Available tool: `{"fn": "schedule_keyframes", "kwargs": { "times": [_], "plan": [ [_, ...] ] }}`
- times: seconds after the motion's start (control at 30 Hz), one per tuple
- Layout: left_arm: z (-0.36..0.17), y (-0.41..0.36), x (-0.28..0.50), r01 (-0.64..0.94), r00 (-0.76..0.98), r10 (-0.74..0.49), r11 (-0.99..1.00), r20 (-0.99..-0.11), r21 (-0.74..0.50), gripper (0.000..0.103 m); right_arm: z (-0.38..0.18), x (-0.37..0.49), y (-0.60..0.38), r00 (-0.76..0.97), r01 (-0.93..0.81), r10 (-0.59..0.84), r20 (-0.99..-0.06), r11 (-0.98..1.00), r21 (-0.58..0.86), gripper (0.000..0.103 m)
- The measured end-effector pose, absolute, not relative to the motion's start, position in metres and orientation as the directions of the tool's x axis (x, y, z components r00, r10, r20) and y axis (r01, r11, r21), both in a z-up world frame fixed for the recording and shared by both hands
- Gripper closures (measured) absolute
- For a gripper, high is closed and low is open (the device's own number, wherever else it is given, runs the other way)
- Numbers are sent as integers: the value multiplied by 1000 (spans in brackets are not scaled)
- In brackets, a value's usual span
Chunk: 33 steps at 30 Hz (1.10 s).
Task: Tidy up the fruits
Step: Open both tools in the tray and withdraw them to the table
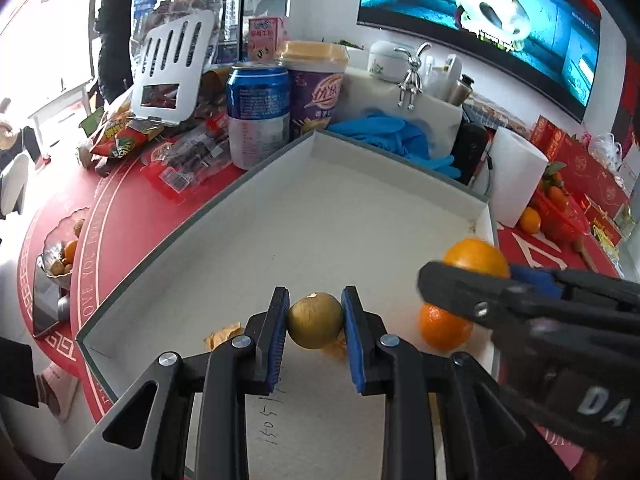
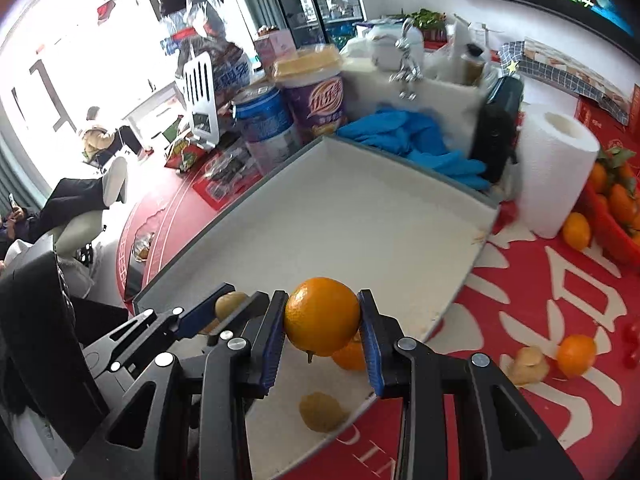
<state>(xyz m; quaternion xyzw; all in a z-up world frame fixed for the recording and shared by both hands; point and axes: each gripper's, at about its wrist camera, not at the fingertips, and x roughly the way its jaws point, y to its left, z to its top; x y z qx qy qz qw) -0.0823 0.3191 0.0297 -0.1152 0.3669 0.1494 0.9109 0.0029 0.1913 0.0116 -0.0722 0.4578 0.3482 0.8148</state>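
Fruits (image 2: 322, 315) over white tray (image 1: 360, 216), red tablecloth (image 2: 540, 300).

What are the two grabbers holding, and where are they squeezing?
The left gripper squeezes a brownish-green round fruit by its two sides. The right gripper squeezes an orange by its two sides, above the white tray.

- Second orange (image 1: 444, 326): upper part hidden behind right gripper (image 1: 460, 284).
- Right gripper: blurred in left wrist view.
- Screen (image 1: 480, 20): cut off by frame edge.
- Tray (image 2: 200, 248) handwriting: illegible.
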Motion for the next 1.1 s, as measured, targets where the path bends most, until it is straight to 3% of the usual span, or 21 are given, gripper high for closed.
{"fn": "schedule_keyframes", "kwargs": {
  "times": [0.2, 0.23, 0.3, 0.33, 0.4, 0.47, 0.57, 0.6, 0.63, 0.93, 1.1],
  "plan": [
    [28, 315, -84, -360, 695, 202, 929, -690, -90, 71, -2, 8, 198, 311, -628, 486, -817, 750, 207, 67],
    [28, 315, -84, -358, 698, 197, 929, -689, -96, 68, -2, 8, 199, 312, -628, 489, -815, 749, 209, 67],
    [27, 315, -84, -361, 692, 193, 927, -696, -102, 44, -3, 10, 198, 292, -629, 500, -815, 742, 230, 65],
    [28, 316, -85, -377, 689, 207, 921, -694, -99, 42, -3, 11, 198, 281, -630, 510, -813, 737, 245, 61],
    [32, 320, -89, -386, 701, 215, 916, -680, -108, 22, 1, 12, 195, 297, -622, 515, -804, 743, 247, 27],
    [37, 323, -94, -398, 715, 221, 909, -664, -127, 21, 9, 12, 191, 324, -615, 527, -786, 748, 248, 19],
    [44, 324, -97, -387, 723, 195, 909, -662, -155, 21, 25, 12, 176, 358, -594, 543, -759, 760, 264, 19],
    [45, 323, -98, -380, 724, 187, 911, -664, -159, 21, 29, 12, 168, 372, -580, 540, -755, 770, 265, 4],
    [46, 320, -97, -371, 724, 179, 915, -666, -158, 21, 31, 12, 163, 382, -569, 535, -754, 779, 264, 0],
    [58, 269, -93, -216, 733, 71, 968, -677, -131, 21, 30, 8, 63, 500, -396, 382, -777, 899, 187, 0],
    [61, 222, -87, -81, 732, 3, 993, -681, -83, 21, 14, 12, -9, 549, -219, 185, -815, 973, 74, 0]
  ]
}}
